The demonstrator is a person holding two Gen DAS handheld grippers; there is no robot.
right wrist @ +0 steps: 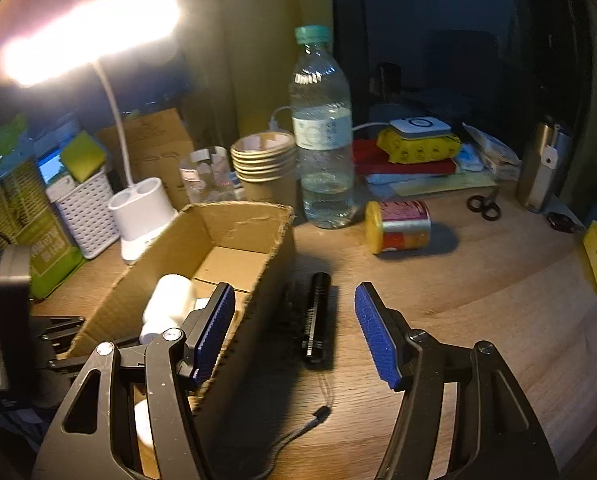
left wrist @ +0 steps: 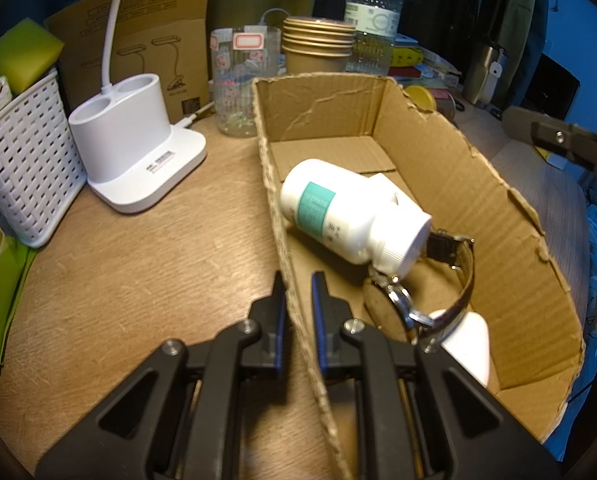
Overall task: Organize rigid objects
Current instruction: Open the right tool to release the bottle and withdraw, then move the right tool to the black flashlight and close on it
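Observation:
An open cardboard box [left wrist: 498,216] stands on the wooden desk. Inside lie a white pill bottle [left wrist: 350,216] on its side, a wristwatch [left wrist: 426,300] and a white object [left wrist: 468,344] at the near end. My left gripper [left wrist: 298,284] is shut on the box's left wall. In the right wrist view the box [right wrist: 258,264] is on the left and a black flashlight [right wrist: 316,316] with a cord lies on the desk beside it. My right gripper [right wrist: 294,320] is open, above and around the flashlight, not touching it.
A white lamp base [left wrist: 134,148], a white basket [left wrist: 26,160], a clear jar [left wrist: 242,80], stacked paper cups [right wrist: 264,164] and a water bottle [right wrist: 324,140] stand behind the box. A can [right wrist: 398,226] lies on its side, scissors [right wrist: 484,204] farther right.

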